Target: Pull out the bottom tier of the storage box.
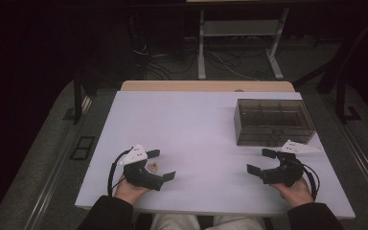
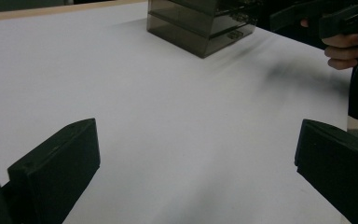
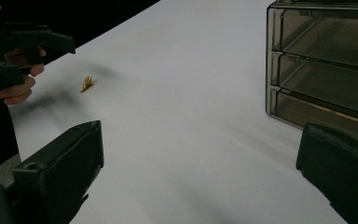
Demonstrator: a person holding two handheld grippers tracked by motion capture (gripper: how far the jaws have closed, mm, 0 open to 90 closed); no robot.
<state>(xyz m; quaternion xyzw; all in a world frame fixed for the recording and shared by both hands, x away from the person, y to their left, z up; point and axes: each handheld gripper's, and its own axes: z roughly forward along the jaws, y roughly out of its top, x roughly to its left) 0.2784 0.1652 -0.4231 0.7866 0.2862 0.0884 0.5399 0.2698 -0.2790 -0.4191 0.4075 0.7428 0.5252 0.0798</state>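
Both grippers stand wide open with nothing between their jaws: the left gripper (image 1: pixel 162 165) near the desk's near left corner, the right gripper (image 1: pixel 262 161) near its near right edge. A small gold-coloured piece (image 1: pixel 153 166) (too small to tell what it is) lies on the white desk (image 1: pixel 191 124) in the left gripper's open span, touched by neither pad; the right gripper view shows it (image 3: pixel 86 84) just beside the left hand (image 3: pixel 14 88). A smoky translucent drawer box (image 1: pixel 273 122) sits at the far right, its drawers closed. By my judgement nothing is done yet: grasping the piece, perhaps stowing it, remains.
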